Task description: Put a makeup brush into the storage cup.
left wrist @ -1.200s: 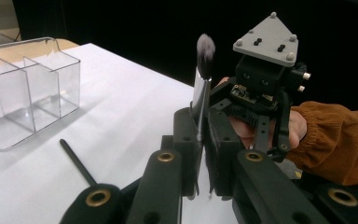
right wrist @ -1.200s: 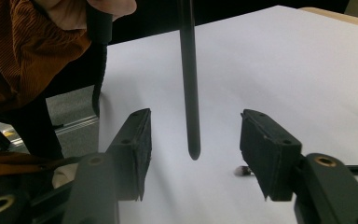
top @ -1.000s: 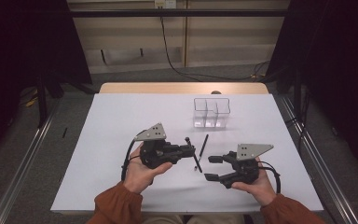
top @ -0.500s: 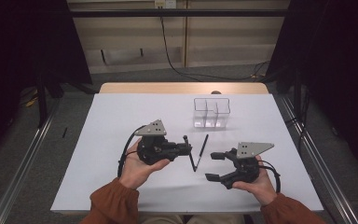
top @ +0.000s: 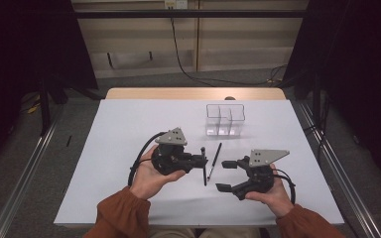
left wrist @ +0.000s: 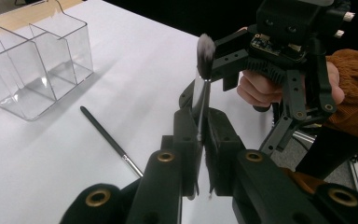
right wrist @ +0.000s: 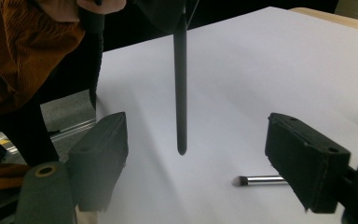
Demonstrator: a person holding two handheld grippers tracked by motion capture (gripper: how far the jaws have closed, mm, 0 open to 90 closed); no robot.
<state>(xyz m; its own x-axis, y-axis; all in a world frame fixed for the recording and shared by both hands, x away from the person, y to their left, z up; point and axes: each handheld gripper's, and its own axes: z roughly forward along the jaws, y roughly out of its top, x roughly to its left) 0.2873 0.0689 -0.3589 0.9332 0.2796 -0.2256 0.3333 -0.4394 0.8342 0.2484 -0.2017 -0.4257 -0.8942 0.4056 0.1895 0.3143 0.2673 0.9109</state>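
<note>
clamping brush [left wrist: 200, 100] in left tongs [left wrist: 200, 154] | right tongs [right wrist: 196, 163] agape, brush handle hanging between

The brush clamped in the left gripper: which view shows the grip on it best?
The left gripper view: the held brush stands pinched between the left gripper's shut jaws, bristle tip up. The high view shows it small, as a dark stick at that gripper. The right gripper view shows its handle end hanging between the right gripper's open jaws.
</note>
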